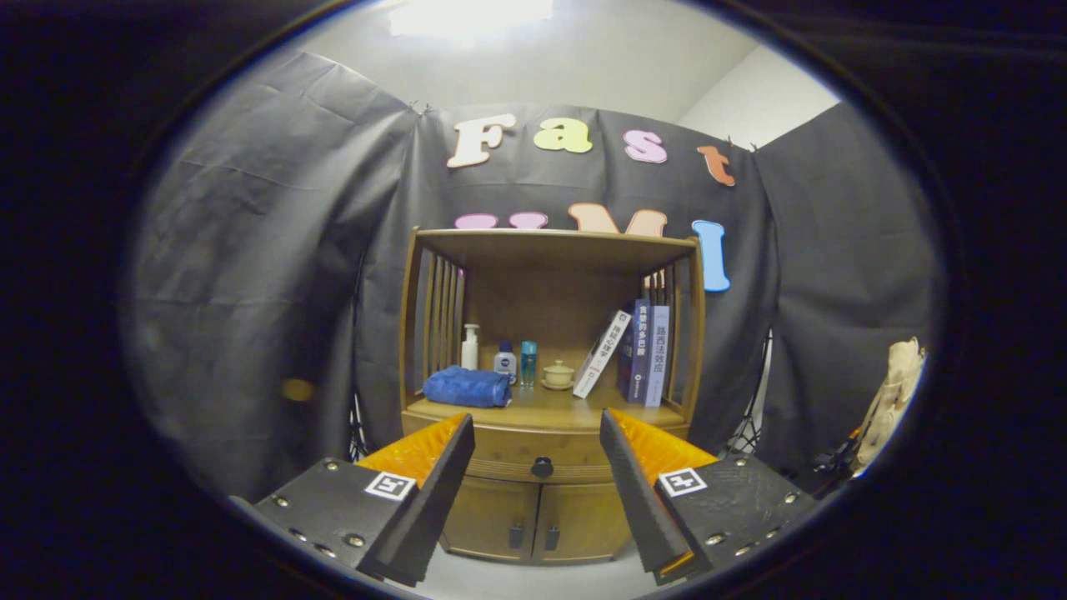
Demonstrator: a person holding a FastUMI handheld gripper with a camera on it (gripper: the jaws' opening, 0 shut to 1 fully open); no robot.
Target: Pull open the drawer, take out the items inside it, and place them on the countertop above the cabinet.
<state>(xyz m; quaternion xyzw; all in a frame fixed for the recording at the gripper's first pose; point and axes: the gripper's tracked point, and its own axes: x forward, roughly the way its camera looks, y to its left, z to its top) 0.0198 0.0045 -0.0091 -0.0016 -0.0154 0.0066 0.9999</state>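
- Gripper (538, 467) pose: you hold it level and facing the wooden cabinet (546, 392) square on, well short of it, with nothing touched.
- Your jaws stand wide apart and hold nothing; the gap between the fingers frames the cabinet's lower front.
- The drawer (542, 454) sits shut under the countertop (550, 410), and its dark round knob (542, 467) shows right in the middle of the gap, beyond the fingertips.
- Below the drawer you see two closed cabinet doors (538, 521), each with a small dark handle.
- On the countertop, from left to right: a folded blue towel (467, 387), a white pump bottle (470, 347), a small blue-capped bottle (505, 360), a slim teal bottle (528, 362), a small lidded cup on a saucer (558, 374), and books (638, 350), one leaning against the upright ones.
- A beige bag (896, 392) hangs far off to the right, by the booth wall.
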